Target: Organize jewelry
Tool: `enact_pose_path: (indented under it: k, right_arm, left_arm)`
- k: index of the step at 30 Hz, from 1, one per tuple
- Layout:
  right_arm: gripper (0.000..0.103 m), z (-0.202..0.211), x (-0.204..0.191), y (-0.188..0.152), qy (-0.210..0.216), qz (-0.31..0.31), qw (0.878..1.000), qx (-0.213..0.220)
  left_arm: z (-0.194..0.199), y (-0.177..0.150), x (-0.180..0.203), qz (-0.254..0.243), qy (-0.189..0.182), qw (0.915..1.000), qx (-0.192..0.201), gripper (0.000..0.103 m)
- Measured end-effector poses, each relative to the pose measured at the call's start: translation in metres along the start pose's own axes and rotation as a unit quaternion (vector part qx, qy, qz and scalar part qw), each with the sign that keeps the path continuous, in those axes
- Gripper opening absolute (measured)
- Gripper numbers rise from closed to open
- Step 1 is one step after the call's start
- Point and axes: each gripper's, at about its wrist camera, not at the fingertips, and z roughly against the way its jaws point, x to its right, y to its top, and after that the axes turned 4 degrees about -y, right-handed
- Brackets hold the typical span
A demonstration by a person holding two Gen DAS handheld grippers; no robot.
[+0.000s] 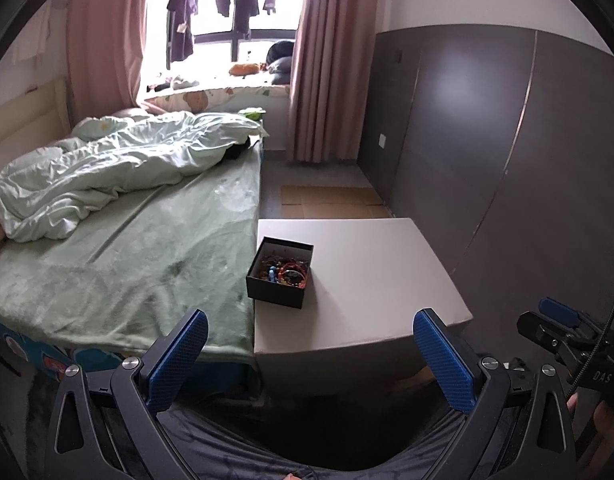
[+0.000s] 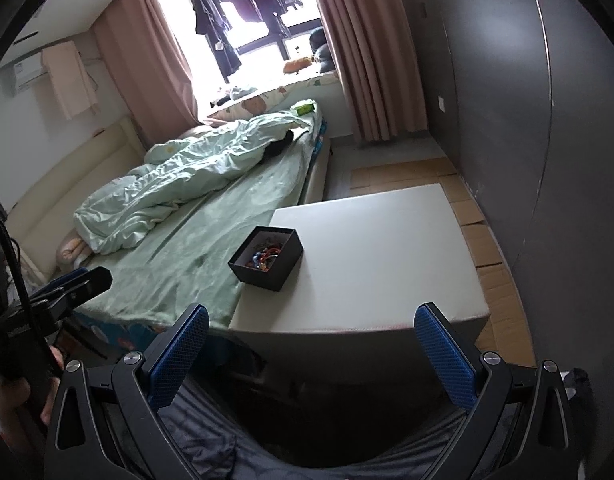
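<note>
**A:** How far along am I with the jewelry?

**B:** As far as I can judge, I am at the very start or the very end; every piece I can see sits in the black box [image 1: 280, 276], and nothing lies loose on the white surface [image 1: 371, 264]; I cannot tell from this alone whether sorting is done or not yet begun.

**A:** Where is the box?

**B:** On the surface's left edge, just beside the bed [image 1: 147, 240], toward the near corner; its lid is off and no lid is in view.

**A:** And inside it?

**B:** A tangled heap of jewelry [image 1: 285, 272]; I make out orange-red loops, something blue, dark beads; the pieces overlap in one compartment, so I judge them unsorted; individual items are too small to name.

**A:** My tools?

**B:** The left hand-held gripper [image 1: 311, 356] hovers short of the surface's near edge, fingers spread wide, holding nothing; the right hand-held gripper [image 2: 311, 356] is likewise wide apart and empty, well back from the box; each shows at the edge of the other's view.

**A:** What is left?

**B:** If sorting is the aim, everything: lifting pieces out one at a time and laying them apart on the bare surface; the tangle may drag neighbours along.
</note>
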Motion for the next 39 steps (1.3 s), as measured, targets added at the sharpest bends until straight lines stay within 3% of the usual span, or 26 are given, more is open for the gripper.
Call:
enact_pose_path:
  k: [10,39]
  right_arm:
    - [0.103,0.028,-0.010,-0.006,-0.006,0.013,1.000,0.015]
    - [0.103,0.029,-0.007,-0.013,-0.008,0.015,1.000,0.008]
  left_arm:
    - [0.029,-0.009,0.000,0.004,-0.004,0.9997,0.024,0.103]
    - [0.031,-0.015,0.001,0.000,-0.010,0.9998,0.019,0.103]
